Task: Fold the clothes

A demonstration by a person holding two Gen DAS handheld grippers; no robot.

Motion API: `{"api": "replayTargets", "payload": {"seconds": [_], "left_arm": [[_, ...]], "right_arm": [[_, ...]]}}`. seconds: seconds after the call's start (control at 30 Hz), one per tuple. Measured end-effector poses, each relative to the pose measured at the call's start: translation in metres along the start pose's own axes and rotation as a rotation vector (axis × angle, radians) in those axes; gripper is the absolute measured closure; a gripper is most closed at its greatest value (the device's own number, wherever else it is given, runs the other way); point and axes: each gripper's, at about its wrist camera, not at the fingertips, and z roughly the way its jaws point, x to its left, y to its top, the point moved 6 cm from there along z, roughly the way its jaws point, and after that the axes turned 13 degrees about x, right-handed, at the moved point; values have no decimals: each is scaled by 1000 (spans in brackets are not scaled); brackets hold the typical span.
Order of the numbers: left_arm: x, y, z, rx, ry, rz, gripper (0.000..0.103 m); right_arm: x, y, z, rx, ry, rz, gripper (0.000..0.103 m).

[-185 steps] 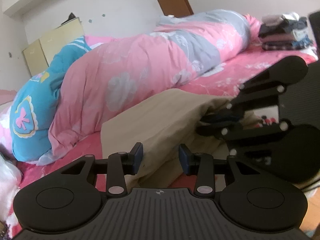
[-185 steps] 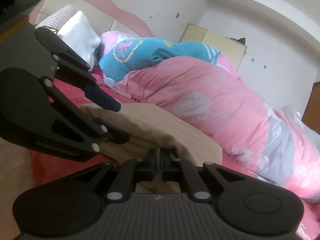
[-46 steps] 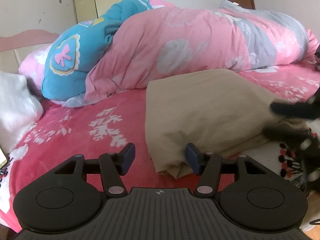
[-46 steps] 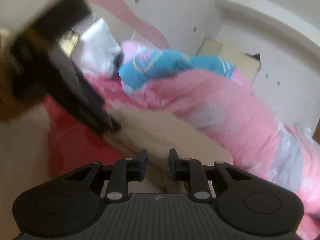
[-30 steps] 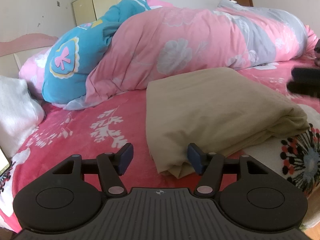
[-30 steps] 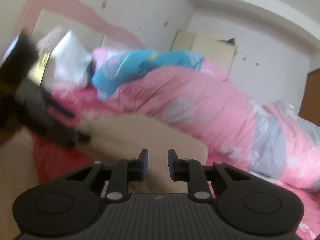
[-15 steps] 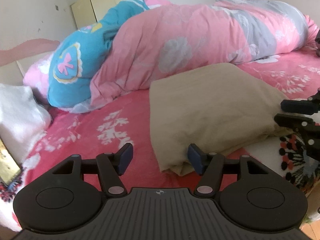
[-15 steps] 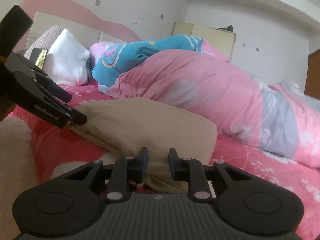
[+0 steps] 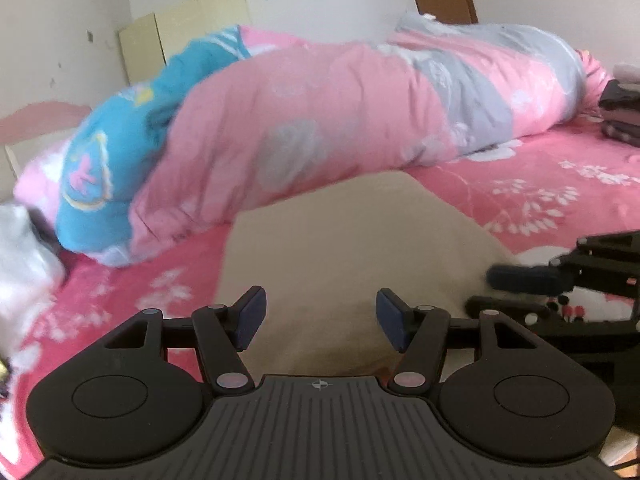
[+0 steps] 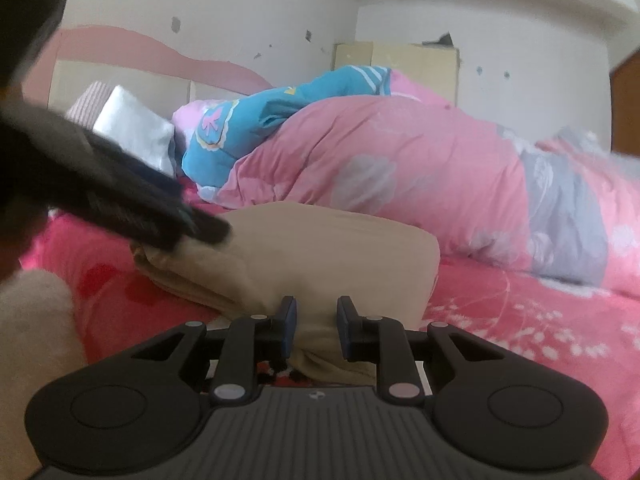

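A folded tan garment (image 9: 340,240) lies on the pink bedsheet (image 9: 560,200); it also shows in the right wrist view (image 10: 320,248). My left gripper (image 9: 318,318) is open, its jaws wide on either side of the garment's near edge. My right gripper (image 10: 313,326) is open with a narrow gap, and a corner of the tan cloth sits between its pads. The right gripper (image 9: 560,280) shows at the garment's right side in the left wrist view. The left gripper (image 10: 120,200) shows blurred over the garment's left end.
A rolled pink and grey duvet (image 9: 360,112) with a blue cover (image 9: 120,140) lies behind the garment. White pillows (image 10: 132,132) lean on the headboard. A stack of dark folded clothes (image 9: 622,116) sits far right. A cream cabinet (image 9: 184,32) stands by the wall.
My left gripper moved right and closer, so the garment edge now sits between its jaws. My right gripper moved forward onto the garment's corner. Both views are blurred by motion.
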Motion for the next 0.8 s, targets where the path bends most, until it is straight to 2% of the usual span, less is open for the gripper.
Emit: {"api": "replayTargets", "payload": {"seconds": [0.2,0.4,0.47,0.57,0.73,0.8], "left_arm": [[5,-10,6,-20,-47,-49,42],[7,-15,7,-42,-76,-65,42],[7,-16,8,-41,-79,-66,42],[8,-19,8,-32,-81,-63,42],[10,-19,3,-13,-85,-74,42],[14,-16,-7,-20,-97,-104,42]], "right_arm": [[-9,14,-6,48,58,48,79],[-14,44,-13,-2,71,83,79],[-13,36,4,52,74,94,79],[-20,18,20,48,130,192,78],[-37,14,27,65,226,326,77],[-40,14,28,65,240,335,77]]}}
